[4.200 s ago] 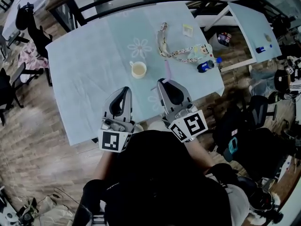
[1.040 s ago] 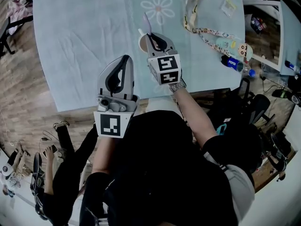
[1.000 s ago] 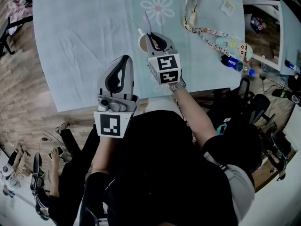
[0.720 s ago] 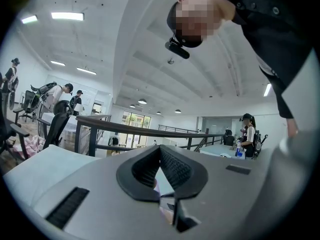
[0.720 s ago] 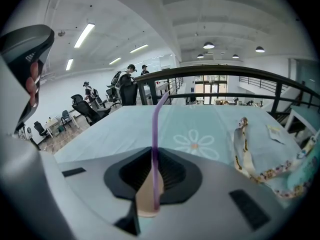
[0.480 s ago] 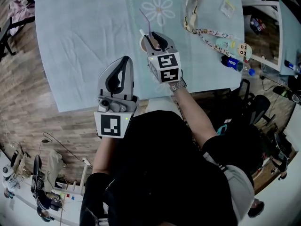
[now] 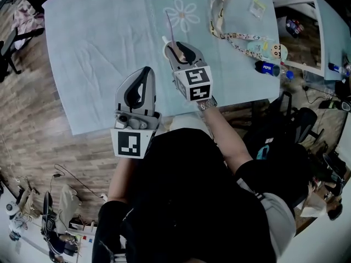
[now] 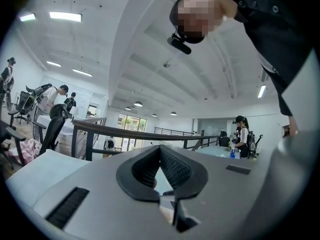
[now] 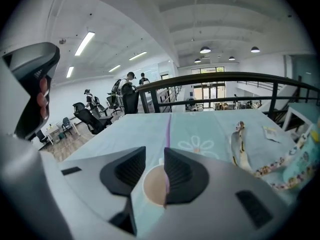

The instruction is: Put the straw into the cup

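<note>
A cream cup [image 7: 166, 49] stands on the pale blue tablecloth [image 7: 98, 43], partly hidden behind my right gripper [image 7: 175, 46]. A thin purple straw [image 7: 169, 27] stands in the cup, leaning away from me. In the right gripper view the cup [image 9: 154, 185] shows between the jaws and the straw [image 9: 168, 134] rises from it close to the right pad. The right gripper [image 9: 155, 151] is open; its jaws have just been opening, and the straw sits between them unpressed. My left gripper [image 7: 145, 71] hovers near the table's front edge, shut and empty [image 8: 160, 148].
A patterned lanyard [image 7: 218, 16] lies at the back right, also seen in the right gripper view [image 9: 241, 149]. A blue bottle [image 7: 267, 67] and a small packet [image 7: 256, 6] lie further right. A flower print [image 7: 182, 15] sits behind the cup. People stand in the room beyond.
The right gripper's jaws have spread apart and let go of the straw, which now stands by itself in the cup. That gripper has lifted slightly. The left gripper stayed put.
</note>
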Motion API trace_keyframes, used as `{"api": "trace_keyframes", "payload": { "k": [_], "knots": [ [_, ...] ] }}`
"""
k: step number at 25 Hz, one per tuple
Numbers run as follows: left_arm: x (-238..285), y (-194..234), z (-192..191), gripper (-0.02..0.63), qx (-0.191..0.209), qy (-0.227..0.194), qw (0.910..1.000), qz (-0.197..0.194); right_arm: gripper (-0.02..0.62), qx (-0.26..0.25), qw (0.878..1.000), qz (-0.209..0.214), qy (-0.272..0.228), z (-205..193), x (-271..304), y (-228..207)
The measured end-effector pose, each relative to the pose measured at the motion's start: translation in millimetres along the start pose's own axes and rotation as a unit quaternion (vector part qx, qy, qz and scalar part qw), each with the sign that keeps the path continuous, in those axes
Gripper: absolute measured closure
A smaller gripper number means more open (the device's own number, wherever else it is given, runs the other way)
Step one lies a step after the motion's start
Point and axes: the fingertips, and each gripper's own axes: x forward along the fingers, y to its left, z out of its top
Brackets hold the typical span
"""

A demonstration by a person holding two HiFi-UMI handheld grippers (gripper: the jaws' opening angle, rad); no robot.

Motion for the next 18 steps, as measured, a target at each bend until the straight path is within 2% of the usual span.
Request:
{"api": "trace_keyframes", "payload": {
  "k": [3,6,12,18],
  "knots": [
    [-8,-5,6,0.592,0.007,-0.006,0.9999,-0.012,0.51,0.004,1.0,-0.009,-0.021,7,-16,7],
    [-18,-9,14,0.592,0.001,-0.016,0.9997,-0.017,0.516,0.018,1.0,-0.009,-0.023,5,-32,15],
    [-45,-13,15,0.594,-0.011,-0.014,0.9997,-0.018,0.582,0.026,0.998,-0.041,-0.048,5,-72,25],
    [-65,-20,26,0.594,-0.002,-0.032,0.9987,-0.04,0.586,0.019,0.995,-0.053,-0.084,21,-110,41]
  ]
}}
